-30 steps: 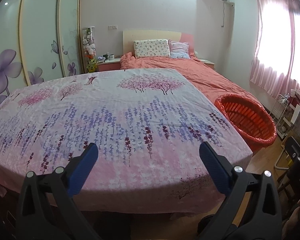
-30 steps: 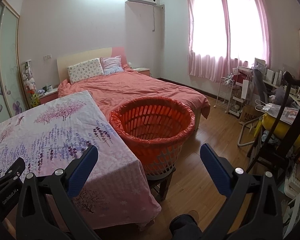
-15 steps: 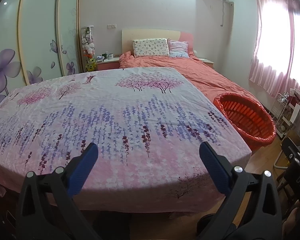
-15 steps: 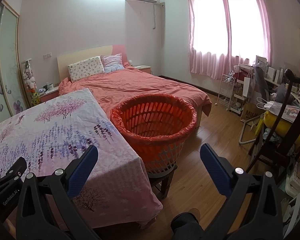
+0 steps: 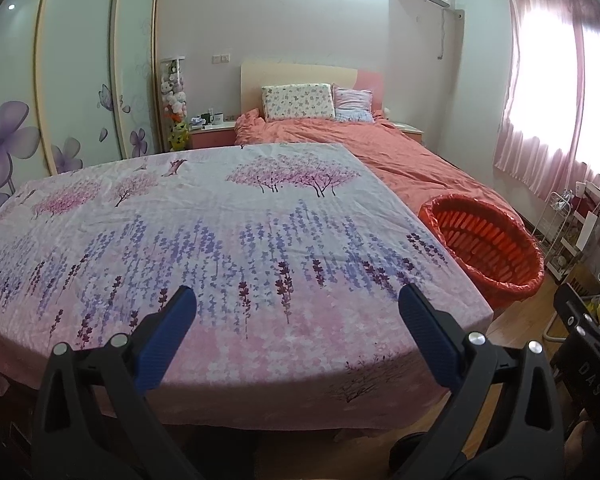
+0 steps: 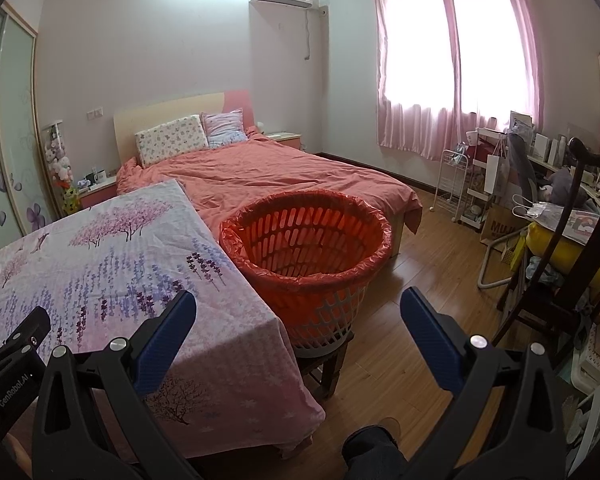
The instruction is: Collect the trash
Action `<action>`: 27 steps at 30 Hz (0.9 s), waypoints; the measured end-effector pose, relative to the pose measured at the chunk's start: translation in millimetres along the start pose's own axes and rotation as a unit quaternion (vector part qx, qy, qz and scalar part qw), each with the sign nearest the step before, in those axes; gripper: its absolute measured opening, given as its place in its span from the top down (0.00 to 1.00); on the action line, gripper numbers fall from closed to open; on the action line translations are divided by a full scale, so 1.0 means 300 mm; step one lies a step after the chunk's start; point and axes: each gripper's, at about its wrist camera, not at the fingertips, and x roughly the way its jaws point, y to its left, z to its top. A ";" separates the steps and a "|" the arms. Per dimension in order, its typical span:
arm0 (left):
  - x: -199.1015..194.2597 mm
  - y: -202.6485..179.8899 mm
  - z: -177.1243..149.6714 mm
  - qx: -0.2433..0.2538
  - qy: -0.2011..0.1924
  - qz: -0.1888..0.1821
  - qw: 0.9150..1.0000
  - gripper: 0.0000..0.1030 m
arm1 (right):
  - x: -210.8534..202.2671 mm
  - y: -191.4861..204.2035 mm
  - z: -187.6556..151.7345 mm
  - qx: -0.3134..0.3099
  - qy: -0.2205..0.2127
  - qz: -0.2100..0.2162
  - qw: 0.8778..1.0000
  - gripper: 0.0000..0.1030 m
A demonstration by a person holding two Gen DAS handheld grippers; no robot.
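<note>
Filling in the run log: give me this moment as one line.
left gripper: open, empty, above floral cloth | right gripper: open, empty | lined basket: beside table, looks empty | trash: none visible

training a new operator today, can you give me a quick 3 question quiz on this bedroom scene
1. True or false: the left gripper is shut on a piece of trash.
2. Multiple choice: the basket is lined with A) a red bag, B) a blue towel, C) nothing.
3. Fill in: the basket stands on a small ____ beside the floral cloth.

Key
1. False. Its jaws stand wide apart with nothing between them, as do those of the right gripper.
2. A. A red plastic liner folds over the rim.
3. Stool, dark wood, partly hidden under the basket.
</note>
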 end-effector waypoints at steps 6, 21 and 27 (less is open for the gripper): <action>-0.010 -0.007 0.008 0.002 -0.004 -0.003 1.000 0.04 | 0.001 -0.003 0.002 0.000 0.000 0.000 1.000 0.02; -0.014 -0.018 0.010 0.007 -0.006 -0.006 1.000 0.04 | 0.001 -0.004 0.003 0.001 0.000 0.000 1.000 0.02; -0.014 -0.018 0.011 0.007 -0.006 -0.006 1.000 0.04 | 0.000 -0.006 0.003 0.001 -0.001 0.000 1.000 0.02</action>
